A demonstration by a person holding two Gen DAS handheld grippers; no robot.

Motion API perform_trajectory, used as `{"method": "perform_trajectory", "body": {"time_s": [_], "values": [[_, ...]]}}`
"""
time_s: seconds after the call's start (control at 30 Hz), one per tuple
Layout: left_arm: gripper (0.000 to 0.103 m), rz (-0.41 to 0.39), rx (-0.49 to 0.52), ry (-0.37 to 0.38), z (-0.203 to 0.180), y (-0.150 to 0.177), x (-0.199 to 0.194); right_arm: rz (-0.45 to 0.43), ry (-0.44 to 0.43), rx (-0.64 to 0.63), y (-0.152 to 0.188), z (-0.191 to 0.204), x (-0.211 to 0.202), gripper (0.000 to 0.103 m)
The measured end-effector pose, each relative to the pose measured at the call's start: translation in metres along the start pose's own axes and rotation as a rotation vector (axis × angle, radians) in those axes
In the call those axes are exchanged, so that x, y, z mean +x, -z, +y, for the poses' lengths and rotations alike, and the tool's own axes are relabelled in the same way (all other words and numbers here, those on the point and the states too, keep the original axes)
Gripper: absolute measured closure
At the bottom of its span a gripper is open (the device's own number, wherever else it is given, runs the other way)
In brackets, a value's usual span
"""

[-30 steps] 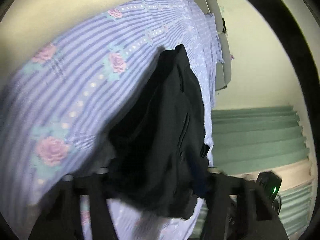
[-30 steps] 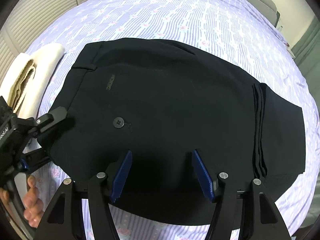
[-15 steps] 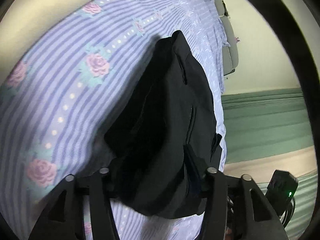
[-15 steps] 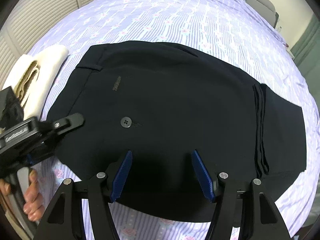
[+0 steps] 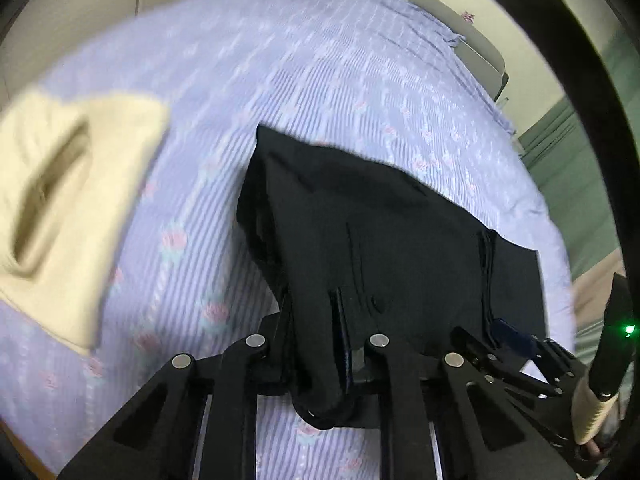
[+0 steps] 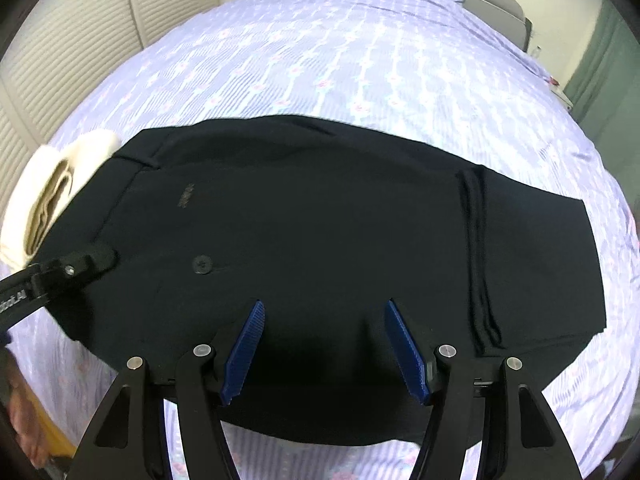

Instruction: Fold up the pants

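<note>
left gripper is clamped on the waistband corner of the black pants. right gripper hovers spread wide, empty, over the near edge. the pants' long axis runs crosswise beyond both, on the bedsheet.

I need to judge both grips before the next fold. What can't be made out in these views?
- Left claw pads: black pants drape over them in the left wrist view.
- Cream fabric: motion-blurred there; in the right wrist view the pants cover part of it.
- Right claw: whether it touches the pants; open over dark cloth.
</note>
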State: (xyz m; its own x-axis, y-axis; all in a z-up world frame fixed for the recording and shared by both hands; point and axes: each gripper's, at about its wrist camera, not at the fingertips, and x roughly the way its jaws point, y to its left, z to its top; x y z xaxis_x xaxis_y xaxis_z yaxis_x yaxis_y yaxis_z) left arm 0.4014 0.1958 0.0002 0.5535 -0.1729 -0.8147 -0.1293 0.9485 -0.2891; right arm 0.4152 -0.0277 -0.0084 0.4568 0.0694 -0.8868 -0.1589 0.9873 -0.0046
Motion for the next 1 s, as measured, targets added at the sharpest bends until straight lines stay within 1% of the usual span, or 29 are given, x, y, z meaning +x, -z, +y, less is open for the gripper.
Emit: {"method": "perform_trajectory", "body": {"time_s": [0.07,0.17,0.2,0.27,0.33,0.43,0.53,0.63,0.67,0.8,0.83,1.0], "values": [[0.086,-0.032,-0.007,-0.006,-0.015,-0.003,-0.009,-0.017,-0.007,0.030,-0.001,-0.015,-0.009,0.039],[0.087,-0.087,-0.031,0.015,-0.031,-0.009,-0.027,-0.052,-0.019,0.083,0.001,-0.043,-0.026,0.039],[0.087,-0.107,-0.052,0.035,-0.037,-0.011,-0.033,-0.063,-0.021,0.104,0.001,-0.054,-0.031,0.039],[0.087,-0.130,-0.060,0.046,-0.052,-0.011,-0.039,-0.084,-0.030,0.138,0.002,-0.072,-0.042,0.039],[0.088,-0.161,-0.018,0.041,-0.072,-0.008,-0.044,-0.104,-0.028,0.160,0.002,-0.088,-0.052,0.039],[0.088,-0.195,0.061,0.064,-0.111,-0.015,-0.050,-0.137,-0.015,0.186,0.006,-0.117,-0.069,0.039],[0.088,-0.234,0.127,0.101,-0.161,-0.024,-0.055,-0.155,0.000,0.213,0.013,-0.149,-0.082,0.039],[0.089,-0.258,0.190,0.146,-0.205,-0.026,-0.060,-0.166,0.017,0.246,0.021,-0.186,-0.091,0.039],[0.089,-0.260,0.207,0.156,-0.220,-0.026,-0.059,-0.169,0.022,0.262,0.024,-0.201,-0.093,0.039],[0.090,-0.234,0.254,0.235,-0.283,-0.022,-0.043,-0.170,0.032,0.328,0.038,-0.253,-0.098,0.039],[0.090,-0.221,0.269,0.251,-0.299,-0.019,-0.038,-0.169,0.037,0.337,0.038,-0.262,-0.097,0.039],[0.091,-0.156,0.338,0.299,-0.376,-0.005,0.002,-0.156,0.073,0.395,0.061,-0.323,-0.105,0.039]]}}
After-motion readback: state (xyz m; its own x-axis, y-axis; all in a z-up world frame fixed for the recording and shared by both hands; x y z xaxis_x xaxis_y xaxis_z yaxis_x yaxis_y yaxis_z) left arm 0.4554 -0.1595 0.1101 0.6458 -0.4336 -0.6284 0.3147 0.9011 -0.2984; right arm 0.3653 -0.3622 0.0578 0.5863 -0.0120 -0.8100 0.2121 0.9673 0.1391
